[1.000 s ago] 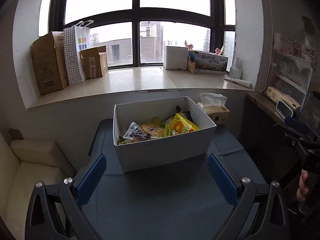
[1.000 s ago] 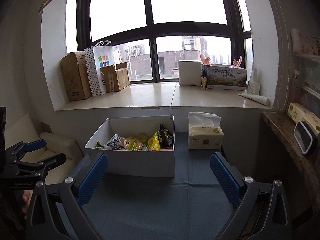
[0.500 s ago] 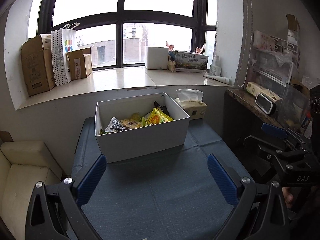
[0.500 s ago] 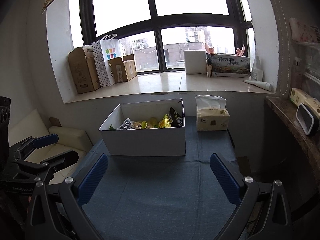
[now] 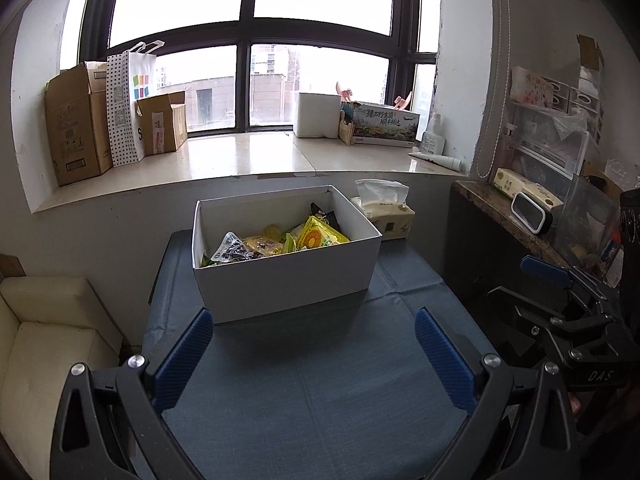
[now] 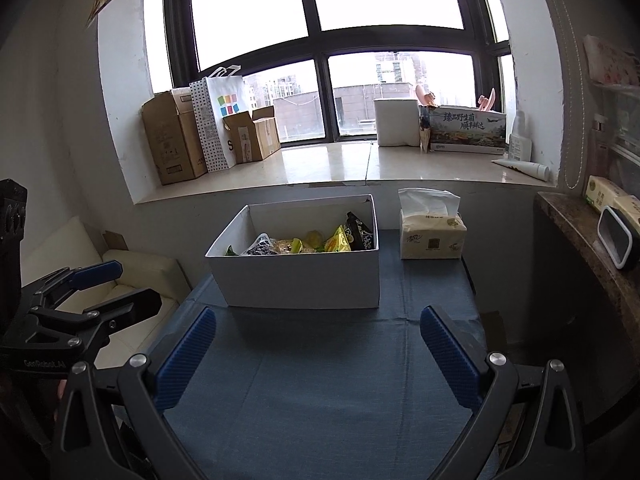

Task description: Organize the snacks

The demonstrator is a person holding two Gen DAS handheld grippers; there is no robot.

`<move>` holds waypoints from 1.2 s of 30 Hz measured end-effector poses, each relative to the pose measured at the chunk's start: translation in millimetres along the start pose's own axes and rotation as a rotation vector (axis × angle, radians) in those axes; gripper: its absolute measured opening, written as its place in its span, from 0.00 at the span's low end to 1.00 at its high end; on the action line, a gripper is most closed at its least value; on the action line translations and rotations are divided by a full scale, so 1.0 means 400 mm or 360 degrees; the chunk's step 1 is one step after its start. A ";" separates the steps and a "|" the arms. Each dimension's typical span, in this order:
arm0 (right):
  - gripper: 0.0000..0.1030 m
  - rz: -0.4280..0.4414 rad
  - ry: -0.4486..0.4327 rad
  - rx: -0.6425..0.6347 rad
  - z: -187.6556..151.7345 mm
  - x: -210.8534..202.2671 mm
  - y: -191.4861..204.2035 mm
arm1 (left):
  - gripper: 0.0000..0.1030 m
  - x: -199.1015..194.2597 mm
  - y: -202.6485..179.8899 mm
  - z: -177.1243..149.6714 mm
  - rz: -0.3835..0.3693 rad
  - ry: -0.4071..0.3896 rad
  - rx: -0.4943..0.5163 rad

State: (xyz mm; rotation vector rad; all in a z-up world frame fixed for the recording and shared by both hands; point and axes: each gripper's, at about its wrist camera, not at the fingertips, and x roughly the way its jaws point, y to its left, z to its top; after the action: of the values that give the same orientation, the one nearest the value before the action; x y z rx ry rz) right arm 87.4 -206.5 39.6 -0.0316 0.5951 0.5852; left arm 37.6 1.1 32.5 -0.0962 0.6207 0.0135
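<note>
Both grippers spread wide and empty, held side by side

The left gripper (image 5: 314,354) points forward with its blue-padded fingers (image 5: 184,356) far apart, nothing between them. The right gripper (image 6: 318,354) sits level with it, equally wide and empty. Each appears at the edge of the other's view, and a bit of hand (image 5: 574,404) shows beneath the right one.

Open tabletop (image 5: 320,392) before the box (image 5: 288,280), tissues (image 5: 386,216) beside.
</note>
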 end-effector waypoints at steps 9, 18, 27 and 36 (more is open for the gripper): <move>1.00 0.0022 0.0003 0.0005 -0.003 -0.002 0.002 | 1.00 -0.001 0.003 -0.004 0.0000 0.0004 0.0002; 1.00 0.0037 0.0008 0.0015 -0.005 -0.001 0.002 | 1.00 -0.001 0.004 -0.007 -0.0005 0.0008 -0.0002; 1.00 0.0040 0.0005 0.0008 -0.003 -0.003 0.006 | 1.00 0.001 0.005 -0.009 -0.0007 0.0015 -0.0008; 1.00 0.0043 0.0008 0.0007 -0.005 -0.003 0.007 | 1.00 0.002 0.007 -0.013 -0.0005 0.0020 -0.0009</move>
State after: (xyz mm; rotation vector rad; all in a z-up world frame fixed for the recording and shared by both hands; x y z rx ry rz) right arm 83.8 -205.2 39.0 -0.0212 0.6024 0.6105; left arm 35.2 3.4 27.7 -0.1027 0.6332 0.0114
